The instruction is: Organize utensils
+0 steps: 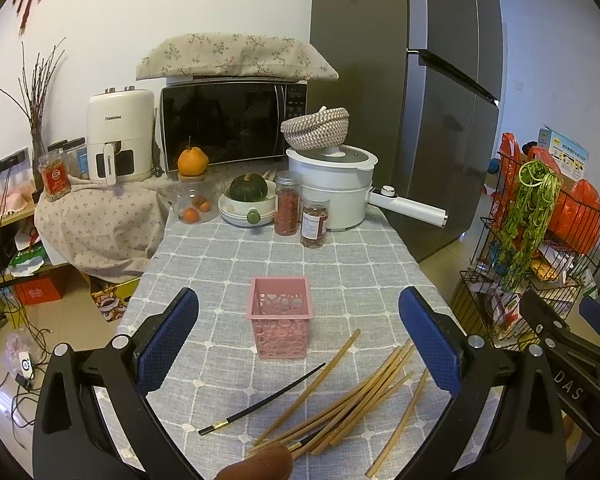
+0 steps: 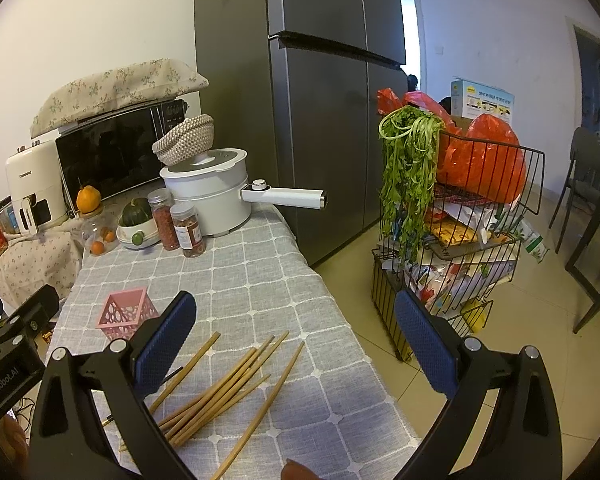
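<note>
- Left wrist view: left tool (image 1: 298,334) spread, empty; pink holder (image 1: 281,315) upright on worktop (image 1: 228,256) between its fingers; wooden chopsticks (image 1: 352,396) at 5 o'clock, ends partly hidden.
- Right wrist view: right tool (image 2: 296,340) spread, empty; chopsticks at 7 o'clock, holder at 10 o'clock, partly hidden.

Table (image 1: 260,256) (grey checked cloth): pink holder (image 1: 281,322), chopsticks (image 1: 352,404), jars (image 1: 315,222).
</note>
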`<state>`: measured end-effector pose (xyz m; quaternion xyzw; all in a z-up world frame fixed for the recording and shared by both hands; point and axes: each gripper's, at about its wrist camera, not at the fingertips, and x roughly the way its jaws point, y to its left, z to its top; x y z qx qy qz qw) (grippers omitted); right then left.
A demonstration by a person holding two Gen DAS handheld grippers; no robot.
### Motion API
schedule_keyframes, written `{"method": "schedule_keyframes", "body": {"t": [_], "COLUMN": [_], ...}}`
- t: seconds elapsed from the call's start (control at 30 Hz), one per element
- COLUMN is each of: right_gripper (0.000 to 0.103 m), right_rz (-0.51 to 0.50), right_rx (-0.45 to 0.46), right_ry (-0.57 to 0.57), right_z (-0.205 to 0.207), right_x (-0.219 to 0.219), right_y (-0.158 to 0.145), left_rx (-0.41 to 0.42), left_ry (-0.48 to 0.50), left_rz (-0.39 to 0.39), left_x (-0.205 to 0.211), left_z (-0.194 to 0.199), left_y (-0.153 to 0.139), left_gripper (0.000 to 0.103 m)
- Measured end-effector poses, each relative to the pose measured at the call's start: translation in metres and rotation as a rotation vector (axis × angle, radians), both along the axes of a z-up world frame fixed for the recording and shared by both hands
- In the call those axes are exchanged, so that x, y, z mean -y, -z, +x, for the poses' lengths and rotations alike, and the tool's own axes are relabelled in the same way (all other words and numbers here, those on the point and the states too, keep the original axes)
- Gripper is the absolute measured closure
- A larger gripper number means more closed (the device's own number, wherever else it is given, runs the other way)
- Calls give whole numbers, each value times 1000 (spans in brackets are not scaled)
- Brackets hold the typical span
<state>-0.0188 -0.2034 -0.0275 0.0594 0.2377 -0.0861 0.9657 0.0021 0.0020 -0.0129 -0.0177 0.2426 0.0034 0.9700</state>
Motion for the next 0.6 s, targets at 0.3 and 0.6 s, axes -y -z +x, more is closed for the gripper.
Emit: {"method": "schedule_keyframes", "body": {"t": [0.3,0.6], "right_gripper": [6,6], "right_rz": [0,-1], "right_rx": [-2,-4], "right_ry": [-1,-1], "right_z": [1,1], "right_x": [0,0], "right_y": [0,0], "left_rx": [-1,-5], "left_ry": [0,3], "left_rz": [-2,-4], "left_x": [0,0], "left_z": [0,-1], "left_y": [3,8], "left_gripper": [7,7]}}
